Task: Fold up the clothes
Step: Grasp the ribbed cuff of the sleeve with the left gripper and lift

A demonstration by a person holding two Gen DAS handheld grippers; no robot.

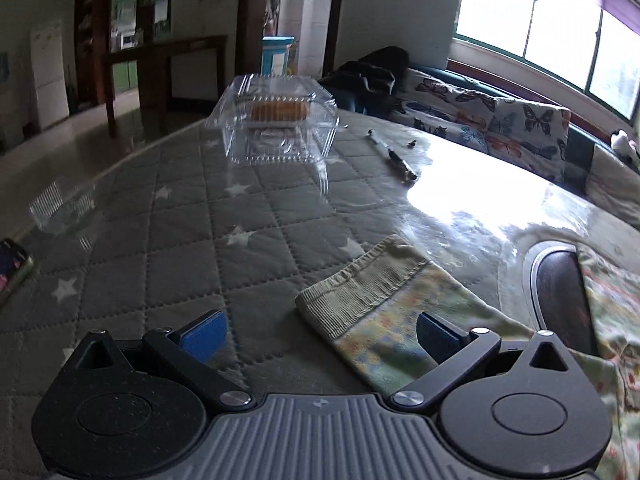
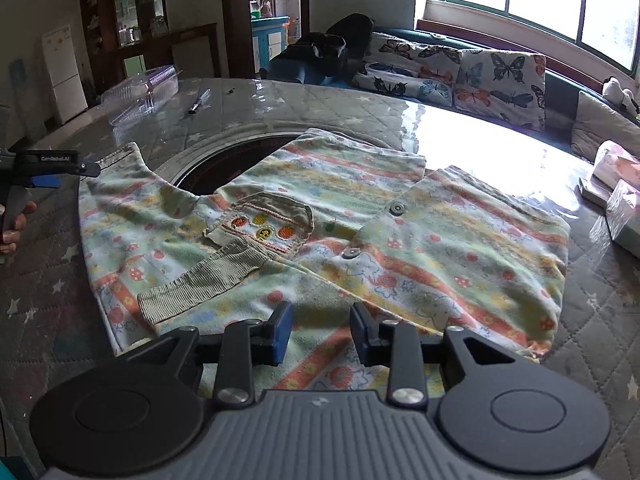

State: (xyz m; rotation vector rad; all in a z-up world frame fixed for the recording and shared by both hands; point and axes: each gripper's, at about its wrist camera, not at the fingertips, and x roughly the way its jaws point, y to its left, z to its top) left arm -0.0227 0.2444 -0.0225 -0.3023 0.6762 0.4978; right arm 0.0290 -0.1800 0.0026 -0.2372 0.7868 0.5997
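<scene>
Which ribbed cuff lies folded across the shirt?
The cuff just below the chest pocket; the other cuff lies out on the quilted table cover.

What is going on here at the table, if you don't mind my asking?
A person with a handheld gripper in each hand is folding a small patterned shirt spread on the quilted table. One sleeve is already folded across its front. The right gripper hovers at the shirt's near edge, jaws slightly apart and holding nothing. The left gripper is wide open beside the ribbed cuff of the other sleeve, not gripping it. A clear plastic box and a pen sit farther back.
</scene>
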